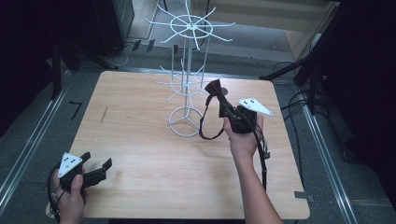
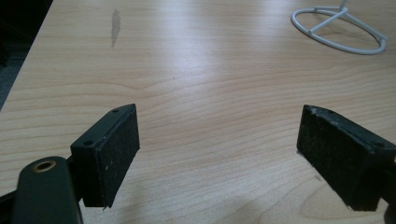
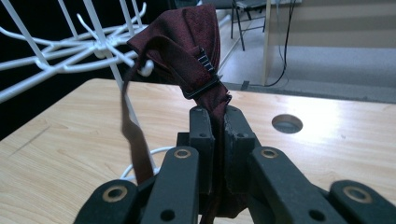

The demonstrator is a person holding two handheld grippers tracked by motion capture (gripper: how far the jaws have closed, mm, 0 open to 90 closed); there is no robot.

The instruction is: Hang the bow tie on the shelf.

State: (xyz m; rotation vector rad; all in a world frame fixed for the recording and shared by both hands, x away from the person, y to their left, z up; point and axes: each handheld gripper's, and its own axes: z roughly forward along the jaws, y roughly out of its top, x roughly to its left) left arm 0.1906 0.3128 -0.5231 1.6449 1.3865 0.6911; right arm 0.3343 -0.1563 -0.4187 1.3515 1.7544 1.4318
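One bow tie pinched in R gripper; no legible text.

A light wooden worktop with rounded corners bears a small dark streak near its left side and a round cable hole. Black cables lie on the grey floor to the right.
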